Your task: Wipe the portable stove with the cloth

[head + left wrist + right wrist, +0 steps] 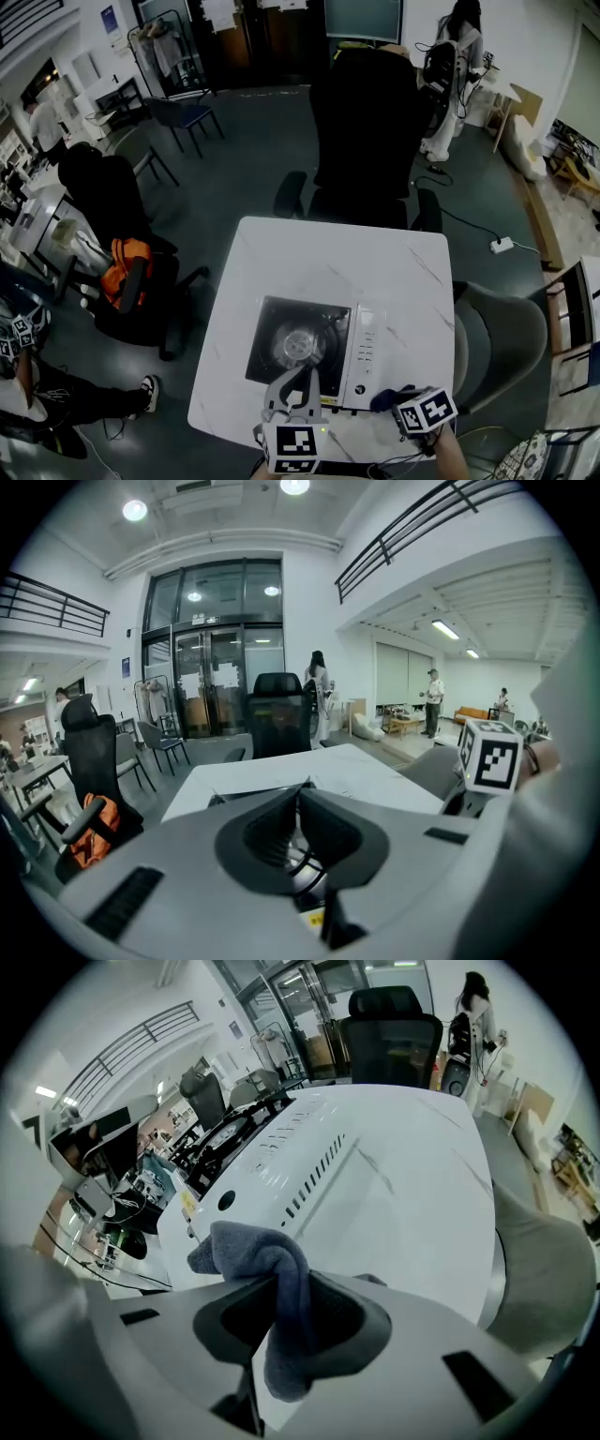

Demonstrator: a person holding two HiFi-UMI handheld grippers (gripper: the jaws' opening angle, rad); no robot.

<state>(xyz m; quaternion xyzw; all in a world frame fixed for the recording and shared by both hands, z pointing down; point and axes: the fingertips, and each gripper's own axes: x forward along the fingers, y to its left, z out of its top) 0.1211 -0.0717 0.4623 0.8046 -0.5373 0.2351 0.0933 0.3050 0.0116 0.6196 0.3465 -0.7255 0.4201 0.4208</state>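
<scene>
fingers of the right gripper (279, 1283) pinch the grey cloth (246, 1249). the portable stove (272, 1162) sits on the desk (422, 1194) just ahead-left of them, its long side running away. the left gripper (302, 789) has its fingers closed together, empty.

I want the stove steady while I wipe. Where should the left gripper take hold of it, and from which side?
Probably the near edge of the portable stove, approached from the person's side. Its low, flat body looks too wide to span. The left gripper hovers there with its fingers shut, so open them first.
</scene>
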